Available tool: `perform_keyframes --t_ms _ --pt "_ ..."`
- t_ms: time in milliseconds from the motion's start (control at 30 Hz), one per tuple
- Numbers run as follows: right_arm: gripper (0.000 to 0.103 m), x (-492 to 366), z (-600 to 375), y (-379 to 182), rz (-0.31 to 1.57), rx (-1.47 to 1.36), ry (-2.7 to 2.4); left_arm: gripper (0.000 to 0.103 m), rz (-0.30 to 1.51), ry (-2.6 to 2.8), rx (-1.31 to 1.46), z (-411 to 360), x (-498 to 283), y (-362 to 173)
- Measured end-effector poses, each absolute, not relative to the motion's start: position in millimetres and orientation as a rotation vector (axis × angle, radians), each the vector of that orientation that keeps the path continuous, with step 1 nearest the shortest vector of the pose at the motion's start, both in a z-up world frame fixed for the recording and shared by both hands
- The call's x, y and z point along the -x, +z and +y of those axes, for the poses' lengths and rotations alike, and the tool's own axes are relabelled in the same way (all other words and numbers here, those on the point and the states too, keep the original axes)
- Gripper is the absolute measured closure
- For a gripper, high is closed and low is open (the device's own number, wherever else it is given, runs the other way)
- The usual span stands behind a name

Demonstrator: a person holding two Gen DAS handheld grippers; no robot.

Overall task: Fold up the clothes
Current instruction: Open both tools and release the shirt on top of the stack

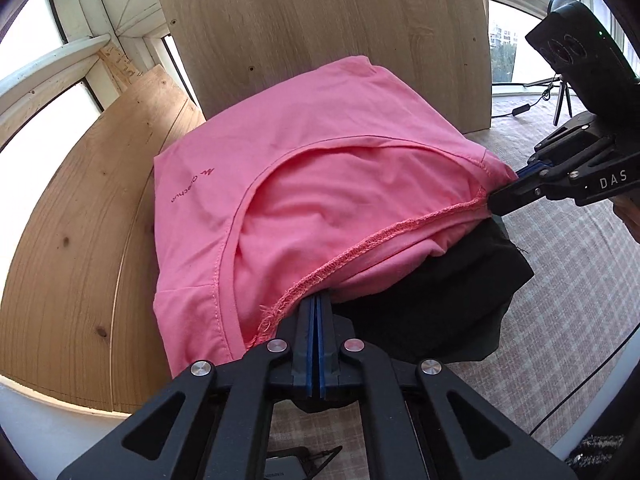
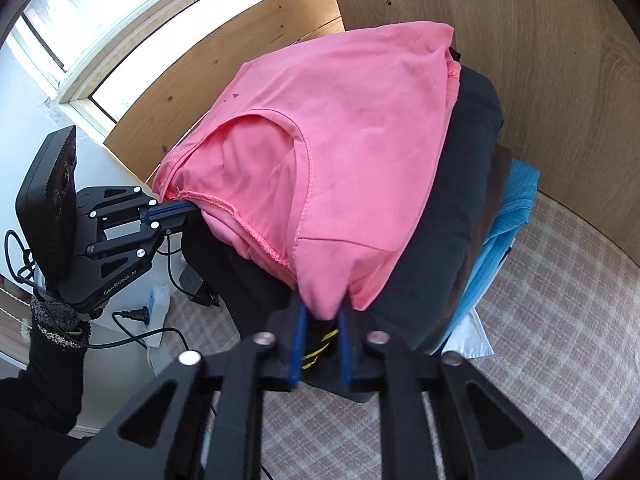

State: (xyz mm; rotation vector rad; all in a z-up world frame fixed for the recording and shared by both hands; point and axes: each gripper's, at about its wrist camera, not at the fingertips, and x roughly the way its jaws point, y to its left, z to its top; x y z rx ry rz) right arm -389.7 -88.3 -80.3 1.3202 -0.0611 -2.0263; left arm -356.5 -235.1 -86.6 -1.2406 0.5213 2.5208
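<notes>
A folded pink T-shirt (image 1: 304, 184) lies on top of a stack of clothes, over a black garment (image 1: 436, 300). My left gripper (image 1: 318, 300) is shut on the shirt's frayed pink hem at the near edge. My right gripper (image 1: 504, 192) pinches the shirt's right corner in the left wrist view. In the right wrist view the right gripper (image 2: 322, 312) holds a bunched pink corner (image 2: 324, 304) between its blue pads, with the jaws a little apart around the cloth. The pink shirt (image 2: 340, 140) and the left gripper (image 2: 188, 210) at its left edge show there too.
The stack holds a black garment (image 2: 452, 208), a brown layer and a light blue garment (image 2: 508, 216), on a checked cloth surface (image 2: 540, 300). Wooden boards (image 1: 320, 20) stand behind and to the left (image 1: 80, 220). Cables and a plug (image 2: 136, 316) lie at the left.
</notes>
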Motion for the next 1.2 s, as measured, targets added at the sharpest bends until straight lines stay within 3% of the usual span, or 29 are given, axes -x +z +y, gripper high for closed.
perform_keyframes --t_ms 167,233,433,600,867,1000,1100,1200 --pt "0.094 388 -85 -75 0.022 -1.360 -2.035 0.100 0.498 2.465 1.283 -239 355 -98" --pt "0.084 390 -87 -84 0.087 -1.438 -2.036 0.098 0.513 2.445 1.309 -237 353 -103" --pt "0.083 395 -47 -31 -0.085 -1.223 -2.143 0.089 0.416 2.475 1.191 -232 333 -54" --pt "0.083 455 -45 3 -0.147 -1.081 -2.289 0.083 0.350 2.473 1.015 -190 359 -25" --pt "0.083 548 -107 -39 0.061 -1.204 -2.295 0.083 0.256 2.298 1.134 -136 419 -91" --pt "0.083 577 -109 -56 0.064 -1.274 -2.309 0.082 0.217 2.348 1.109 -157 385 -82" --pt "0.083 563 -97 -39 0.019 -1.210 -2.318 0.075 0.193 2.492 1.069 -197 353 -57" --pt "0.083 526 -85 -26 -0.059 -1.150 -2.232 0.075 0.155 2.663 1.081 -248 337 -45"
